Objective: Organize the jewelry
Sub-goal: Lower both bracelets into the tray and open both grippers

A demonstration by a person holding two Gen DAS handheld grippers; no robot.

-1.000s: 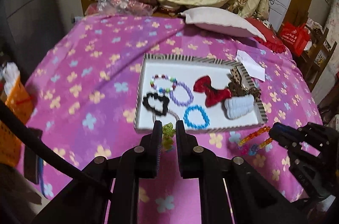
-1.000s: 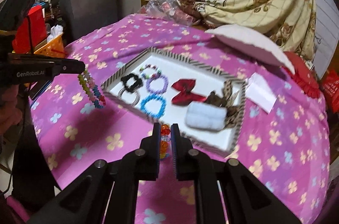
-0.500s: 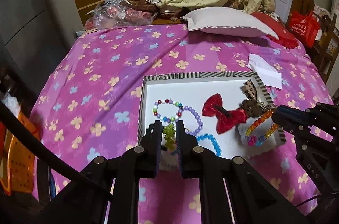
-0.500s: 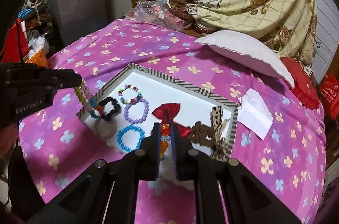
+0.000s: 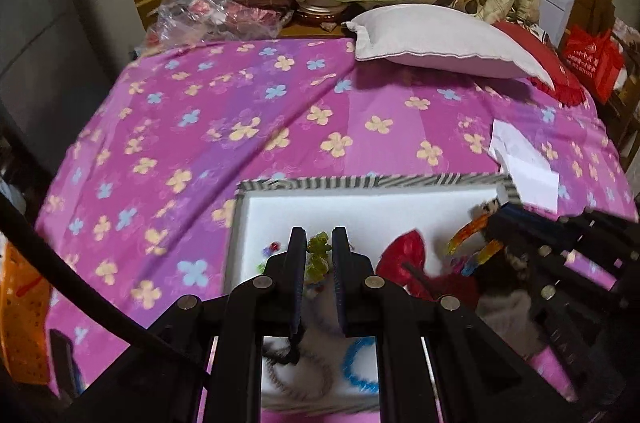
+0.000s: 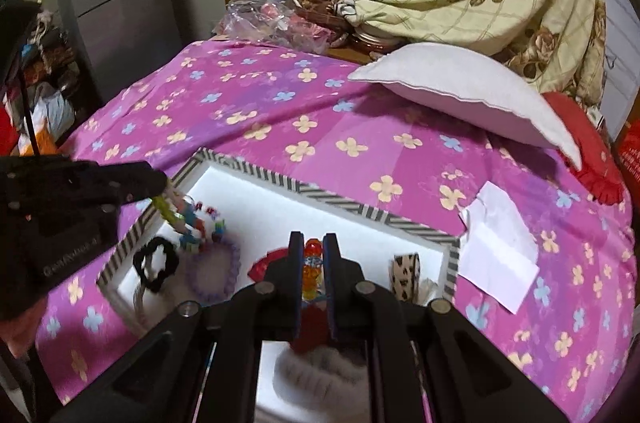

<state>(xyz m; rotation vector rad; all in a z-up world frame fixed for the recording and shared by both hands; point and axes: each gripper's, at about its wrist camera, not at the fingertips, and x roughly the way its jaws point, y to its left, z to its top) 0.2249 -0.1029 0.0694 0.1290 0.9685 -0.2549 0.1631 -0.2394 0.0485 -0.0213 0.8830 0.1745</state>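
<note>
Bedspread (image 5: 248,127) under a striped tray (image 6: 248,175), both grippers above it.
Tray already holds a purple bracelet (image 6: 224,275), black scrunchie (image 6: 156,263) and red bow (image 5: 404,255); two bracelets remain to set down. Left gripper (image 5: 319,251) pinches a green beaded bracelet (image 5: 319,253); right gripper (image 6: 312,263) is pressed on an orange beaded bracelet (image 6: 312,269). Nearer tray contents are blurred and hidden by the grippers.

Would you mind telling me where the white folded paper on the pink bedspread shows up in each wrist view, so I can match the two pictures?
Left wrist view: the white folded paper lies at the right, just beyond the tray's far right corner.
Right wrist view: the paper lies right of centre, beside the tray's right wall.
Shared landmark: the striped tray, with the grey pillow behind.
</note>
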